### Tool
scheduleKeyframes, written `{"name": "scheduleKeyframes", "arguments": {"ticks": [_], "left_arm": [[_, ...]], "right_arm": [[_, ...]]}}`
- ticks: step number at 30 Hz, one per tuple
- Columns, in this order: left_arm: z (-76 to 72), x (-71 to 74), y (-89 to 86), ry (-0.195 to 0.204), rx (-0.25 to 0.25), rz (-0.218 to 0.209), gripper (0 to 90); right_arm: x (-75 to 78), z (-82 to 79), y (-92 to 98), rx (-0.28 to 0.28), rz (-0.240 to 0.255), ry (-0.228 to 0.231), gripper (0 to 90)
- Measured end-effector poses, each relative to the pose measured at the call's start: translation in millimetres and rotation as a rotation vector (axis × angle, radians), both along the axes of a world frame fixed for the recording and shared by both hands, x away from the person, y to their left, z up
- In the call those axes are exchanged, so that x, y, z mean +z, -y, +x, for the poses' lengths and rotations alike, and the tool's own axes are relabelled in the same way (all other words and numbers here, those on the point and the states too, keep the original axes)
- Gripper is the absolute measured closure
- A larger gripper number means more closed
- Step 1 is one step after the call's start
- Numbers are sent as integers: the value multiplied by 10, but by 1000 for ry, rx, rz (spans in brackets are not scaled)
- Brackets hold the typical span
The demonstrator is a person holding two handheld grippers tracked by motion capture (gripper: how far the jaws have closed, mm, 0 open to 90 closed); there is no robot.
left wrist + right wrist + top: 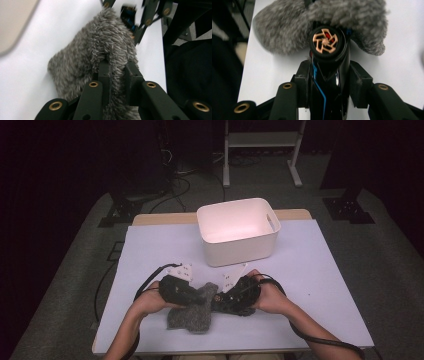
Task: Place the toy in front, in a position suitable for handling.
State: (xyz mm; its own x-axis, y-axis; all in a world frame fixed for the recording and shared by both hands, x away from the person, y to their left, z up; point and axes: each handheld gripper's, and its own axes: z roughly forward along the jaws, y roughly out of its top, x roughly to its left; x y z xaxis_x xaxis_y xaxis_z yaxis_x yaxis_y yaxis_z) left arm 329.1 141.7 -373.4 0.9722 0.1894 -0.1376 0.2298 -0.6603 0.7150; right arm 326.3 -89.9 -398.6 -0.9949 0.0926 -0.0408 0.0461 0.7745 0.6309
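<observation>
Pinching a fold of the grey fuzzy cover, the left gripper has its jaws pressed nearly together on the fabric, as the left gripper view shows with fur bunched between the pads. The cover lies near the front middle of the worktop, between the two hands. To its right, the right gripper clamps a glossy black device with a copper-coloured fan-like end, whose nose points at the cover and is touching or just entering it.

The step looks like sliding cover and device together or apart; a steady hold on the fabric edge while the device moves straight along its own axis should keep the fur from snagging.

Behind them stands a white bin. The cover's opening is hidden by fur, and what the device is I cannot tell.
</observation>
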Motion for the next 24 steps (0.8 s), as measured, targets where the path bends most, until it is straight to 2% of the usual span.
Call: {"name": "scheduleKeyframes", "arguments": {"ticks": [3,5,7,11,14,16,18,24], "left_arm": [[-13,277,25,38,-13,-23,787],[-31,415,96,67,-30,5,787],[-31,465,192,82,-44,45,786],[-14,506,301,87,-65,49,786],[-23,534,350,97,-73,63,785],[-22,540,356,98,-68,69,784],[-15,527,355,104,-63,94,783],[-14,484,425,90,-77,80,784]], "right_arm": [[79,1,22,-21,102,32,566],[115,9,60,-31,164,8,566],[99,22,113,-36,203,0,566],[73,13,229,-59,252,-2,565],[95,-15,311,-70,252,2,566],[127,-34,368,-70,236,9,563],[155,-54,422,-74,218,21,562],[199,-130,528,-83,204,40,565]]}}
